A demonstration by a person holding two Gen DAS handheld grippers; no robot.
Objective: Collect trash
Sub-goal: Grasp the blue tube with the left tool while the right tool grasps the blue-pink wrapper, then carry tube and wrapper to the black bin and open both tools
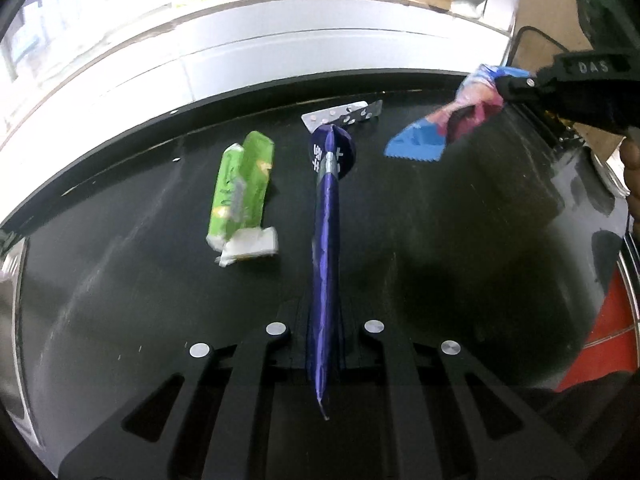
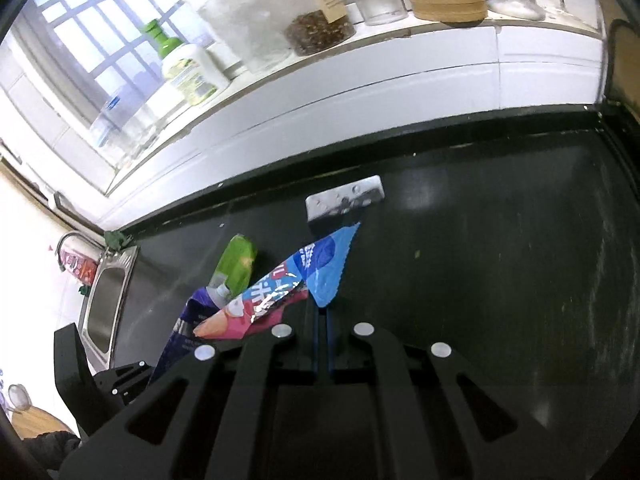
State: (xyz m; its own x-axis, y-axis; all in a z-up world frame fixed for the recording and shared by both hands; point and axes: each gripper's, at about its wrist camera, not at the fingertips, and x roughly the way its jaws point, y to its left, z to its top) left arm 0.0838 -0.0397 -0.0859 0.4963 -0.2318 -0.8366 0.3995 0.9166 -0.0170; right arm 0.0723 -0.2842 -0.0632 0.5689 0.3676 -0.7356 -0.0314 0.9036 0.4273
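Left wrist, purple wrapper point(image 1: 325, 264) pinched between tongs point(image 1: 324, 332)

Black countertop point(image 1: 460, 240) (scuffed), green wrapper point(image 1: 242, 184), blister pack point(image 1: 340, 114)

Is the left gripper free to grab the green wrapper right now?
Probably not: the left gripper is shut on the purple wrapper. The green wrapper itself lies unobstructed on the black countertop.
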